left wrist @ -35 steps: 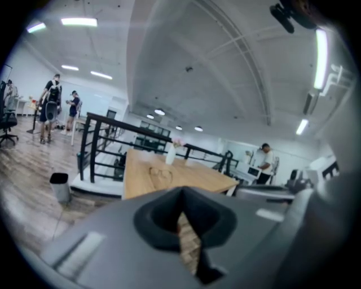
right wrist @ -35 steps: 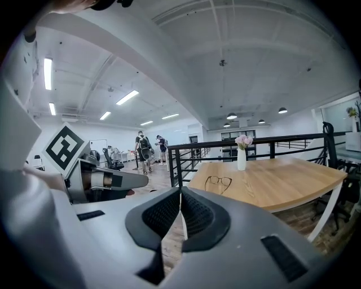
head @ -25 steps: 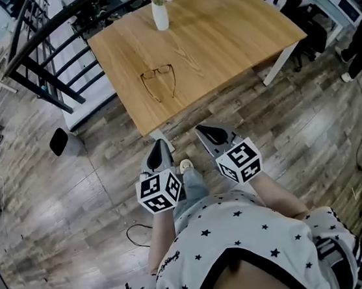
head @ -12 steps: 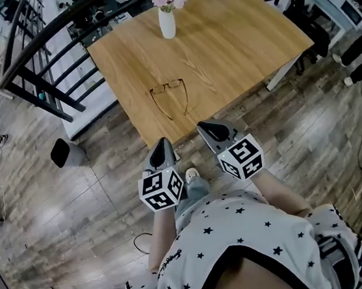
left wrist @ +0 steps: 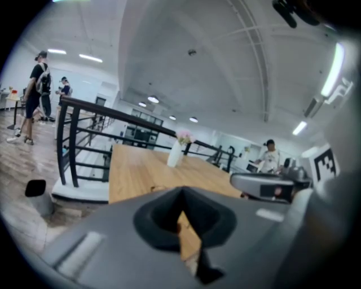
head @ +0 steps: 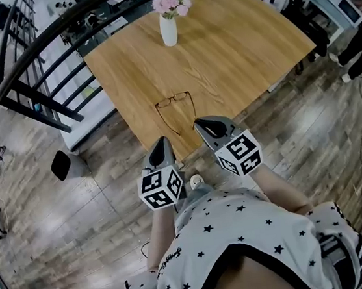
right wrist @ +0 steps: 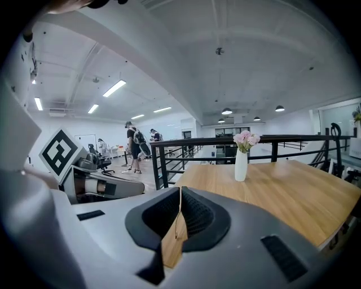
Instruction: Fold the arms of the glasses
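Note:
The dark thin-framed glasses [head: 176, 111] lie on the wooden table [head: 234, 42] near its front edge, arms spread open and pointing toward me. My left gripper [head: 162, 142] hovers at the table's front edge, just left of and below the glasses, jaws shut and empty. My right gripper [head: 205, 127] reaches over the edge just right of the arm tips, also shut and empty. In the left gripper view the closed jaws [left wrist: 181, 193] hide most of the glasses. The right gripper view shows its pads [right wrist: 192, 211] pressed together above the tabletop [right wrist: 282, 189].
A white vase [head: 168, 29] with pink flowers stands at the table's far side. A black railing [head: 35, 80] runs along the left of the table, and a dark bin [head: 64, 165] sits on the floor. People stand in the distance [right wrist: 133, 148].
Both grippers have come forward together to the table's front edge, so the glasses now lie just ahead of their tips. The jaws stay shut.

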Demonstrator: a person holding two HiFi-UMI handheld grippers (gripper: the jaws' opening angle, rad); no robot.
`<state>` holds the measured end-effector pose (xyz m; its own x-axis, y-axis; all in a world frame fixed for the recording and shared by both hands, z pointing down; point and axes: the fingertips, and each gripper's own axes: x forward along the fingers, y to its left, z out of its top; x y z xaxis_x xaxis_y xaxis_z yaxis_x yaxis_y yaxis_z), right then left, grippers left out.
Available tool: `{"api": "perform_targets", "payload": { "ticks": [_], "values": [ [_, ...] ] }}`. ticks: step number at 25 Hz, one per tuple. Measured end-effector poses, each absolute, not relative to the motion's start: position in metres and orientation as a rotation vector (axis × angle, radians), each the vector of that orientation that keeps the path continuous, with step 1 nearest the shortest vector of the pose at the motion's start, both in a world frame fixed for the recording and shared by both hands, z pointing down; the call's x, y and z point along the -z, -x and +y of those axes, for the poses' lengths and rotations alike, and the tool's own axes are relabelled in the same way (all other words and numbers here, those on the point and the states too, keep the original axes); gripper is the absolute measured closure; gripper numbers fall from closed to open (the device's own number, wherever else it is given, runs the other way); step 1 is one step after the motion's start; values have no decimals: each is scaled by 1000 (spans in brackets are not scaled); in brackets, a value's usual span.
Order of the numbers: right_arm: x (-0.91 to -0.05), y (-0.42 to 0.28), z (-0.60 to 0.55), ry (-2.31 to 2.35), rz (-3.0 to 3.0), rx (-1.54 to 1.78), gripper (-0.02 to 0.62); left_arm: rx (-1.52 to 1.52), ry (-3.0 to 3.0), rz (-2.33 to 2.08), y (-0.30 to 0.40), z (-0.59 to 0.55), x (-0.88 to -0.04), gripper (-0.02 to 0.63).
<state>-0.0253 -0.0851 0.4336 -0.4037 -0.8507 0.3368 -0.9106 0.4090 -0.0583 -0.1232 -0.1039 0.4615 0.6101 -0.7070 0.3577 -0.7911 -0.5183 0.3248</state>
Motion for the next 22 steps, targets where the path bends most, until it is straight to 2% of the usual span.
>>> {"api": "perform_targets", "payload": {
  "ticks": [13, 22],
  "values": [
    [-451, 15, -140, -1516, -2346, -297, 577, -259, -2358, -1169, 121, -151, -471, 600],
    [-472, 14, -167, -1297, -2307, -172, 577, -257, -2304, -1222, 113, -154, -477, 600]
  ]
}}
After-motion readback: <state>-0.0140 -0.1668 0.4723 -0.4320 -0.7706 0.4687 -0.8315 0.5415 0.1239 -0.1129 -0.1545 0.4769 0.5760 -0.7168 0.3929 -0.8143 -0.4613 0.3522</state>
